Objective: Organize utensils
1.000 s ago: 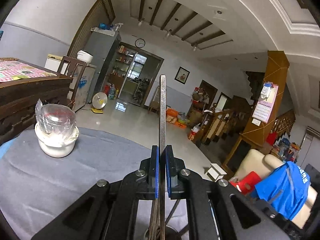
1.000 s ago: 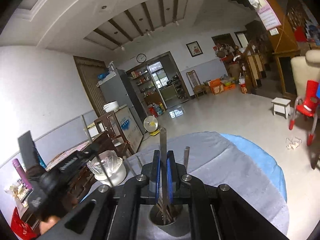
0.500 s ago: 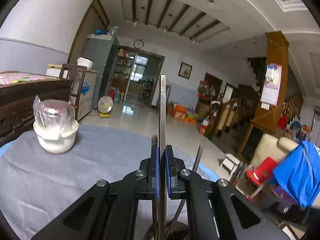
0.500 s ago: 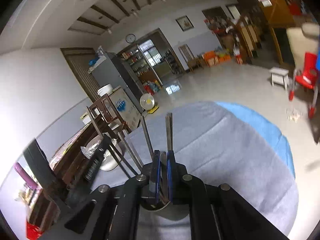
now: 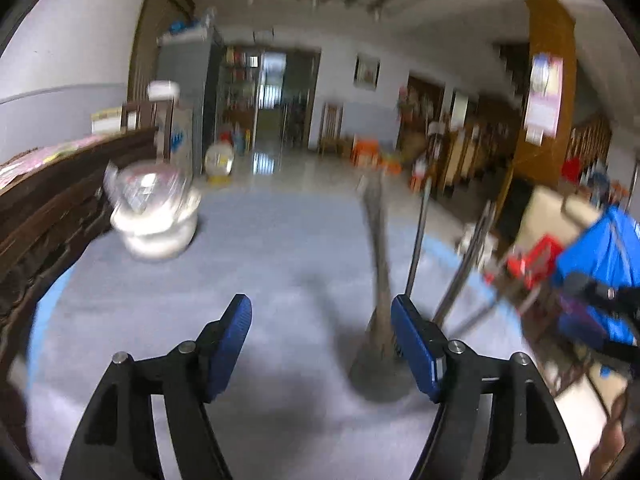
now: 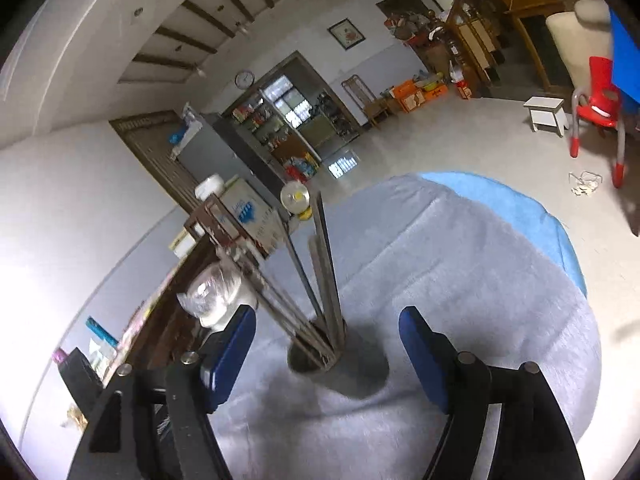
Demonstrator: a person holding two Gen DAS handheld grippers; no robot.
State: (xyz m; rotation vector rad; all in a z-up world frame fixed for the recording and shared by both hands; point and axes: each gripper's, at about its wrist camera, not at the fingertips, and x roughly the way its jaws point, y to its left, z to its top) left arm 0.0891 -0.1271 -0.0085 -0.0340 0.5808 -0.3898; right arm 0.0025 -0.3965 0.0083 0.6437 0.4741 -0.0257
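On the round table's grey cloth (image 6: 480, 280) stands a metal holder (image 6: 340, 360) with the utensils (image 6: 324, 264) upright in it. Both the left gripper (image 5: 320, 344) and right gripper (image 6: 328, 352) have just been opening, jaws spread, gripping nothing. A wrapped white bowl (image 5: 154, 216) sits near the far edge; motion blur smears the left view.

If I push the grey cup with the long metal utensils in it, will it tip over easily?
Probably yes. The utensils stand far above the small grey cup and lean out to one side, so the load looks top-heavy. The cup sits on a soft grey cloth, which may grip its base, so a push high up would likely tip rather than slide it.
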